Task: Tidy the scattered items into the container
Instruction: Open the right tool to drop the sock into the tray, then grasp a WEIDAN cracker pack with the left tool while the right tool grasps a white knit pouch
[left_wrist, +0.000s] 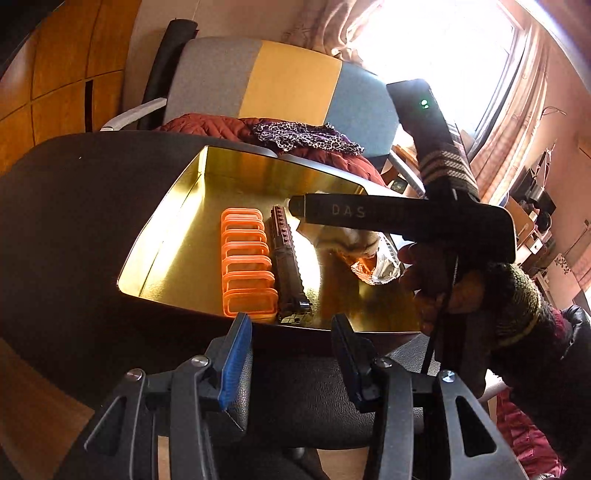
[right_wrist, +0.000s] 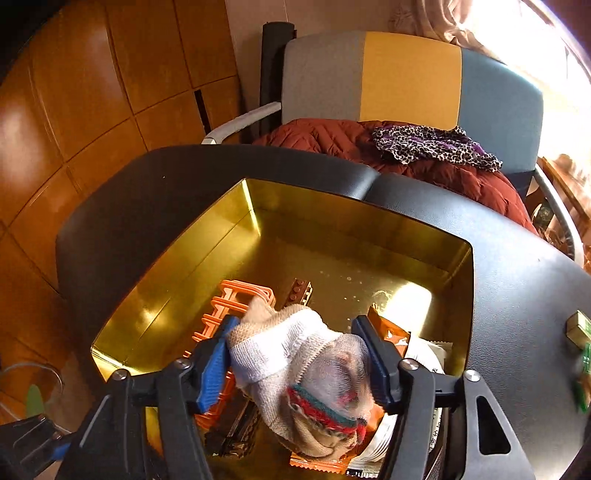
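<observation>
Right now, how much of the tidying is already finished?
Done: the orange rack, brown brick strip and snack packet lie in the gold tin. In hand: the right gripper holds a sock over it. Left: small green items on the table.

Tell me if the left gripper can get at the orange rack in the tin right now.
Probably yes: the left gripper is open and empty just outside the gold tin, and the orange rack lies uncovered at its near-left side.
</observation>
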